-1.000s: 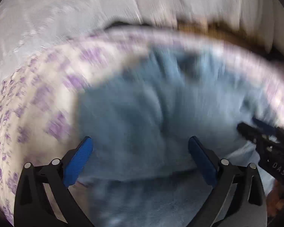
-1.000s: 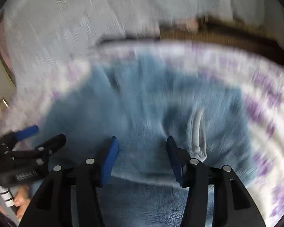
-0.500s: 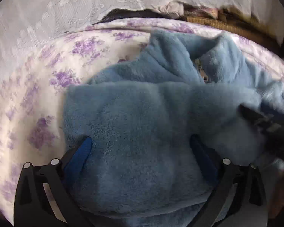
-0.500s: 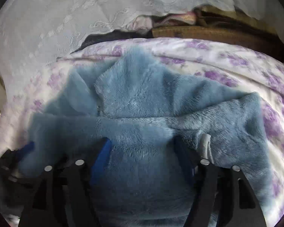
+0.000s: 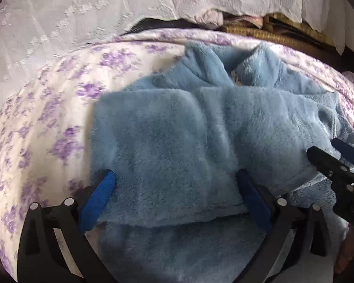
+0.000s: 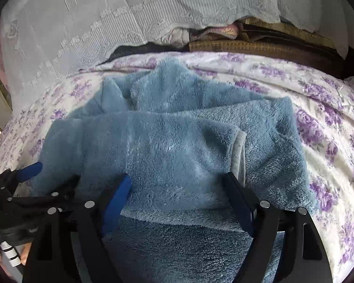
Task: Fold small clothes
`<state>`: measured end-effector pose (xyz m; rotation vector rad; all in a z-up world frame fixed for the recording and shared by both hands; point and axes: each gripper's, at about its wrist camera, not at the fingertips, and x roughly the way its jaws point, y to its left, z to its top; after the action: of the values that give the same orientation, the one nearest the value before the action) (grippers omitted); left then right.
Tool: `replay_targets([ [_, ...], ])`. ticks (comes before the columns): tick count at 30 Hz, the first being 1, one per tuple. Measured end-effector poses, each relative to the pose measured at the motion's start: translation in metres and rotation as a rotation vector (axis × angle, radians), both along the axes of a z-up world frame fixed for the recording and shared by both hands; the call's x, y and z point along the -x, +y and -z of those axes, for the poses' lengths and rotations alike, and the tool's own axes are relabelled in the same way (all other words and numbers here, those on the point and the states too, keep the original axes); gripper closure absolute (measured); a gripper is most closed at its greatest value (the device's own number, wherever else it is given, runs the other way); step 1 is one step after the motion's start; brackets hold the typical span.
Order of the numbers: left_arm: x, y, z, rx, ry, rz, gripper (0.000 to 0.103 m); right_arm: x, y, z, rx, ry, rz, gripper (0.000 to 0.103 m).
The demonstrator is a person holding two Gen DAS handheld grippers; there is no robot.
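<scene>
My left gripper is wide open, with a folded flap of the fuzzy blue jacket lying between its blue pads. My right gripper is wide open too, over the same fold. Neither one is pinching anything. The jacket lies on the bed cover (white with purple flowers), its collar at the far end. A white lacy cloth hangs behind the bed.

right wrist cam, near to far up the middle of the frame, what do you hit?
Right gripper → blue fleece garment → purple-flowered bedsheet → woven mat → white lace cloth.
</scene>
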<state>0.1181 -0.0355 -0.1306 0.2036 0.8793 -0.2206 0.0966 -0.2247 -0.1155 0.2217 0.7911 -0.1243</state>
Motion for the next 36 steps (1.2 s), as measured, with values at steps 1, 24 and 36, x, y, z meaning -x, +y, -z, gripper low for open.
replay_targets([
  [1,0.011,0.004,-0.002,0.001,-0.021,-0.016,0.004,0.007,-0.002,-0.003,-0.010,-0.024,0.009,0.022],
  [24,0.175,0.035,-0.045,-0.034,-0.258,-0.009,0.004,0.165,0.006,-0.037,-0.022,-0.239,0.035,0.019],
  [36,0.205,0.041,-0.047,-0.035,-0.286,0.000,0.004,0.201,0.001,-0.038,-0.042,-0.265,0.049,0.016],
])
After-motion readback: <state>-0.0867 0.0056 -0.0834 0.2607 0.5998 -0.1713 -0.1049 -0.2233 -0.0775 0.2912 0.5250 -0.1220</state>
